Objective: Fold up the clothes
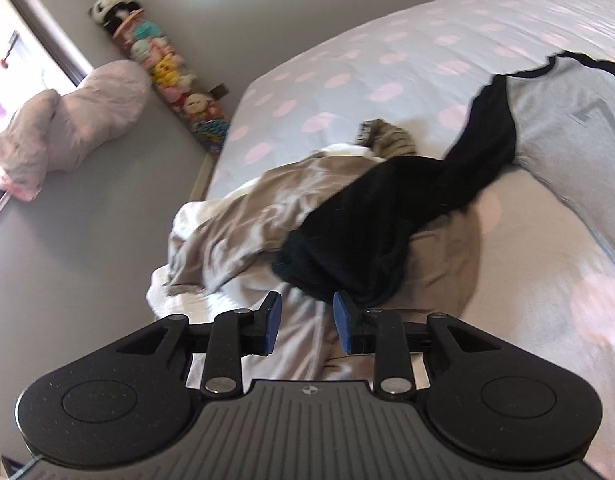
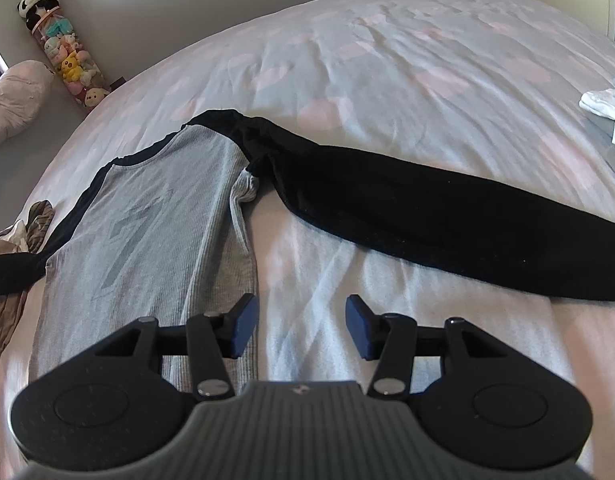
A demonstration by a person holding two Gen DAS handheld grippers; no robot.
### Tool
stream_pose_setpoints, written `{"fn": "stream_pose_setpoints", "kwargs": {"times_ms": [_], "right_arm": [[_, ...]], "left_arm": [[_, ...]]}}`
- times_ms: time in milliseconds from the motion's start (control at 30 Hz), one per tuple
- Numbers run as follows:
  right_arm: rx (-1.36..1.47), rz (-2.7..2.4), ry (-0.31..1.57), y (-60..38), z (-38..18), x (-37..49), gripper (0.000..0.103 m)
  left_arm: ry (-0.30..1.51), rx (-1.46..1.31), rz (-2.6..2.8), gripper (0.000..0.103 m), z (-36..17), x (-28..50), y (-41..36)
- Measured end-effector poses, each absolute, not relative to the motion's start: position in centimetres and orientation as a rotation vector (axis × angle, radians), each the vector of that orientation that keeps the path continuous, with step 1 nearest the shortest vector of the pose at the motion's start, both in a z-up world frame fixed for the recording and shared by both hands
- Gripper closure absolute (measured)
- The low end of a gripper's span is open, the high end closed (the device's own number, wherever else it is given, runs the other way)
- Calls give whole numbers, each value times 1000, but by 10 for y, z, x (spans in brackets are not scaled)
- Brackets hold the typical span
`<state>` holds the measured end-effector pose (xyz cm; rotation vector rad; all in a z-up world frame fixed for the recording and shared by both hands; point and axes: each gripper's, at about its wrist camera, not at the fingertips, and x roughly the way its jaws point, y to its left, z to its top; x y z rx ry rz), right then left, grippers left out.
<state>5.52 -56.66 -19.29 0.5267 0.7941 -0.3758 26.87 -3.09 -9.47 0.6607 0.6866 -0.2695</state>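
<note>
Hovering my left gripper [image 1: 307,322], jaws parted and empty, just short of the black sleeve's cuff [image 1: 327,256] of the grey raglan shirt [image 2: 155,216]; sleeve runs away rightward; right gripper [image 2: 299,328] half-open, empty.

Dotted bed [image 2: 387,60]: grey-black shirt [image 2: 155,220], beige clothes pile [image 1: 243,216]

Ribbed grey cloth shirt [image 2: 159,216] with matt black sleeves [image 2: 447,216] lies on a smooth, creased cotton-like bedsheet [image 2: 387,60].
</note>
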Motion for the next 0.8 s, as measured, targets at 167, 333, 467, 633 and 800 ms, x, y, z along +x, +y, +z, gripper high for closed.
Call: {"fn": "stream_pose_setpoints", "kwargs": {"times_ms": [167, 333, 467, 633, 800], "right_arm": [[525, -378, 800, -567, -194, 56, 50], [523, -383, 813, -567, -197, 59, 50], [525, -387, 827, -568, -200, 61, 50], [523, -388, 832, -568, -201, 63, 50], [521, -387, 828, -568, -201, 63, 50]], "left_arm": [[701, 548, -222, 75, -91, 299, -19], [743, 456, -233, 59, -97, 326, -19], [796, 388, -248, 65, -105, 340, -20], [783, 300, -292, 98, -96, 324, -11], [762, 304, -267, 99, -80, 296, 7]]}}
